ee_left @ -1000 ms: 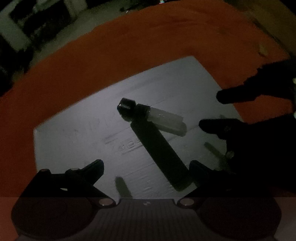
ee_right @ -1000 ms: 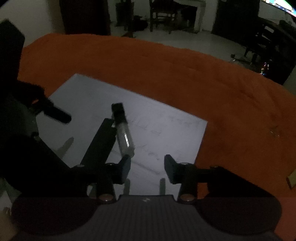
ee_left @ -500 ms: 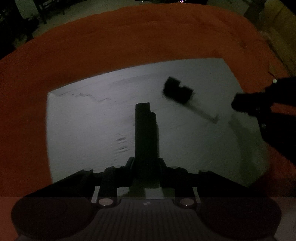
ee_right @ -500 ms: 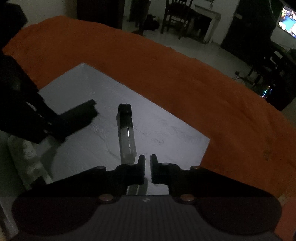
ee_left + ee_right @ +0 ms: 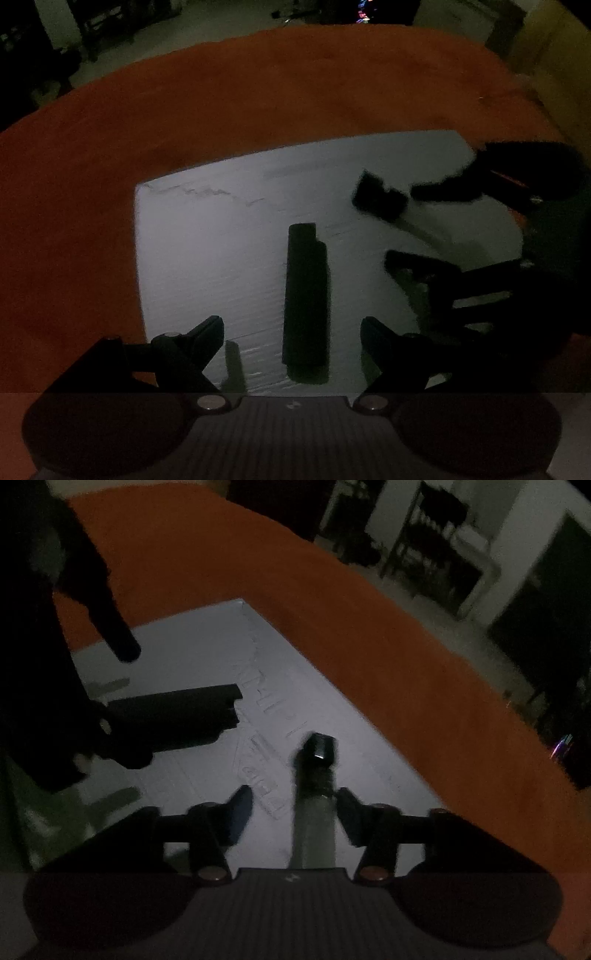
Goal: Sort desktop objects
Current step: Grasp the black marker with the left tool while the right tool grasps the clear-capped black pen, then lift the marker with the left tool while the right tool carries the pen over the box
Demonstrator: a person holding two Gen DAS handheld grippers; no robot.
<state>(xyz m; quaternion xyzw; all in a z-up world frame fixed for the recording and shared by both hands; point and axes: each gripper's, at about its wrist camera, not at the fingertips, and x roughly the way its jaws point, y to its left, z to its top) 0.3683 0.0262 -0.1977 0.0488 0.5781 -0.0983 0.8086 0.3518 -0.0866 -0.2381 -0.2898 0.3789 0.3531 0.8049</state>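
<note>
Over the white sheet, both grippers' fingers apart

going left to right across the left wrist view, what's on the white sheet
left finger of the open left gripper → long black bar → black-capped clear tube → right gripper, open around the tube; all on the white sheet over orange cloth

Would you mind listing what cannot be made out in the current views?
- Left wrist view: the capped tube is motion-blurred and dim; its clear body barely shows.
- Left wrist view: the right gripper is a black silhouette; its details are lost.
- Right wrist view: the tube's rear end is hidden behind the gripper body.
- Right wrist view: the black bar's near end is covered by the left gripper.
- Both views: the marks on the white sheet are too faint to read.
</note>
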